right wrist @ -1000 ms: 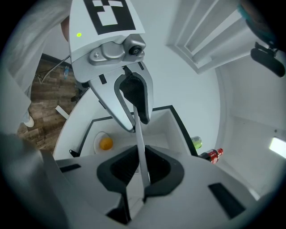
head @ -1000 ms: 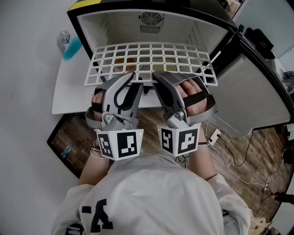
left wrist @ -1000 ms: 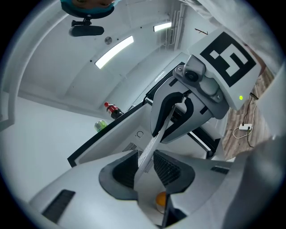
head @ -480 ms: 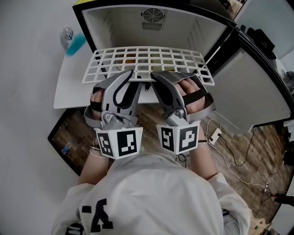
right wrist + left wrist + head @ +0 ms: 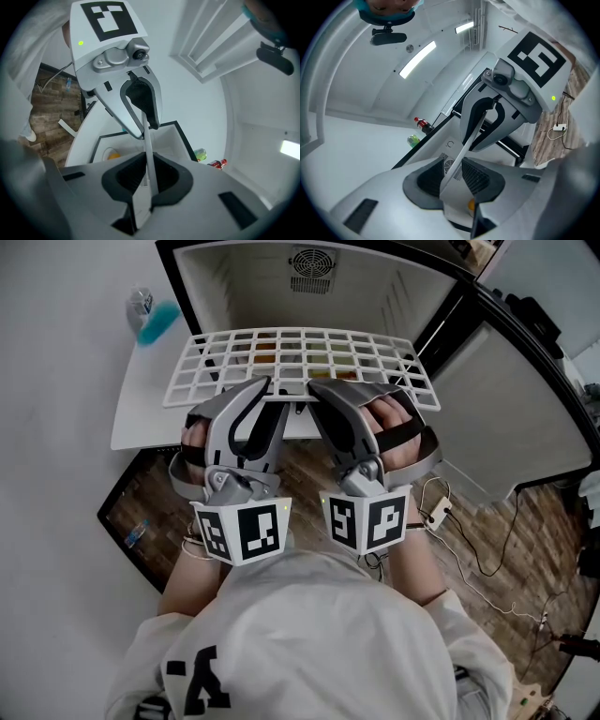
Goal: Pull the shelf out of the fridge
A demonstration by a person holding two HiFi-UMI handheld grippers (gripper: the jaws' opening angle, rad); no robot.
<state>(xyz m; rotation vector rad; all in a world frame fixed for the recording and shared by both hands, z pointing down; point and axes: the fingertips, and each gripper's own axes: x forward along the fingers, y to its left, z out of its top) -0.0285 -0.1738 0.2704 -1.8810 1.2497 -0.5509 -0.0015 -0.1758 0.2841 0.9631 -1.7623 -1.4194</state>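
Observation:
The white wire shelf [image 5: 300, 367] sticks out level from the open fridge [image 5: 234, 287], most of its grid in front of the opening. Both grippers point level at its front edge, side by side. My left gripper [image 5: 265, 395] has the edge between its pads; its jaws have just been easing slightly wider, still on the shelf. My right gripper [image 5: 319, 395] is shut tight on the same edge. In the left gripper view the shelf [image 5: 476, 136] runs edge-on through the left gripper [image 5: 454, 171]. The right gripper view shows the shelf [image 5: 146, 150] clamped by the right gripper [image 5: 149, 180].
The open fridge door [image 5: 506, 409] stands at the right. A bottle with a teal part [image 5: 150, 320] lies on the white top [image 5: 141, 418] at the left. Cables and a plug strip [image 5: 436, 517] lie on the wooden floor. Orange items [image 5: 265, 359] show under the shelf.
The shelf has slid farther out of the fridge, toward the person, with both grippers moving back along with it.

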